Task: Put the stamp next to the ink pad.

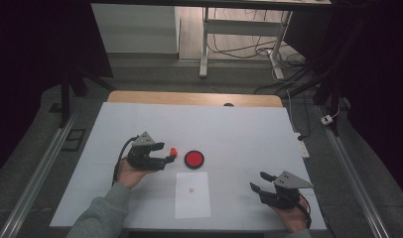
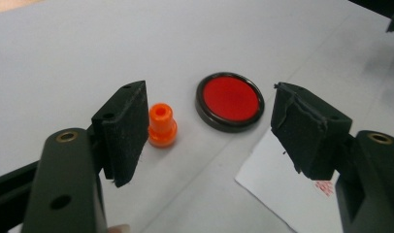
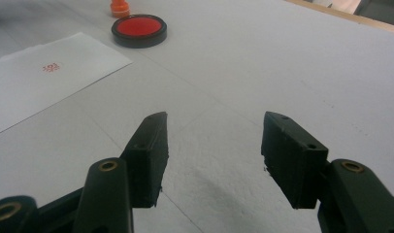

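Under both of your tongs lies the white table (image 1: 249,129), matte and faintly grained. Between the two tongs, nearer your left tongs (image 1: 168,152), rests a flat white sheet of paper (image 1: 192,196) with a small red stamp mark (image 1: 191,190) on it, which suggests the stamping is done. Just ahead of the left tongs sits the round ink pad (image 2: 230,101), a smooth red disc in a dark rim, beside the paper and probably kept close for inking. The little orange stamp (image 2: 161,125), a glossy plastic peg, stands upright on the table just beside one of the left jaws; those tongs gape wide and grip nothing. Your right tongs (image 1: 261,182), well apart from the stamp, stand part open and empty.
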{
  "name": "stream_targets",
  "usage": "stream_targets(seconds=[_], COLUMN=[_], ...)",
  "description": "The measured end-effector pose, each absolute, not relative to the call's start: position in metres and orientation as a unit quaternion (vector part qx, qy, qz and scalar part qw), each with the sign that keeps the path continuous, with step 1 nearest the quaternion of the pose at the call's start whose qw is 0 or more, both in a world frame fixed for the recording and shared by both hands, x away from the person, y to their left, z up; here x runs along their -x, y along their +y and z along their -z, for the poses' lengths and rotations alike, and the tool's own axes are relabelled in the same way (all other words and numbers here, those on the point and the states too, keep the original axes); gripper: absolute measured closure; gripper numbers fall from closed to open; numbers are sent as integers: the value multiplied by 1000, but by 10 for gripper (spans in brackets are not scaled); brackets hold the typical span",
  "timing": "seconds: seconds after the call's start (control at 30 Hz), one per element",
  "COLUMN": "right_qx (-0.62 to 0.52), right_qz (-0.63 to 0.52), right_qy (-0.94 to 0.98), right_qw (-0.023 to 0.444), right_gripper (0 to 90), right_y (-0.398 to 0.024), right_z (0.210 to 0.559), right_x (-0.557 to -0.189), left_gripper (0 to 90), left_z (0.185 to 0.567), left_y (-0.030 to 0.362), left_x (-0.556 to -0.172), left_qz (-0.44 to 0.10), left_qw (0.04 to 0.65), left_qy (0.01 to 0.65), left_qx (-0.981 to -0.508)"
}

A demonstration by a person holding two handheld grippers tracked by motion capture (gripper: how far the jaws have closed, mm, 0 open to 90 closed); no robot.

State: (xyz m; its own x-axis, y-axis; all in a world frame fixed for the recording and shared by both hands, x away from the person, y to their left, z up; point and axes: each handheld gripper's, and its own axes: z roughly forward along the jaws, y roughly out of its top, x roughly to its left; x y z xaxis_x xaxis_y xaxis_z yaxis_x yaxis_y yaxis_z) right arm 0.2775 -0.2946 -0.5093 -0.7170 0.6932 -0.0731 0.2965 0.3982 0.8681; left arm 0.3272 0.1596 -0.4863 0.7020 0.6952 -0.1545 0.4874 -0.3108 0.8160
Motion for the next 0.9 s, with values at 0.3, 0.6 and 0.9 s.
stream_targets(seconds=[0.3, 0.6, 0.9], right_qx=[-303, -298, -299], right_qz=[-455, -451, -440], right_qy=[809, 813, 818], right_qw=[214, 217, 217], right_gripper=[416, 414, 412], right_y=[-296, -298, -301], right_z=[510, 512, 516], right_x=[-280, -282, -284], left_gripper=[299, 298, 298], left_z=[486, 504, 510], left_y=[178, 213, 231], left_x=[-289, -248, -229], left_qz=[-125, -126, -133], left_qw=[448, 444, 449], left_qy=[362, 378, 384], left_qx=[-808, -802, -796])
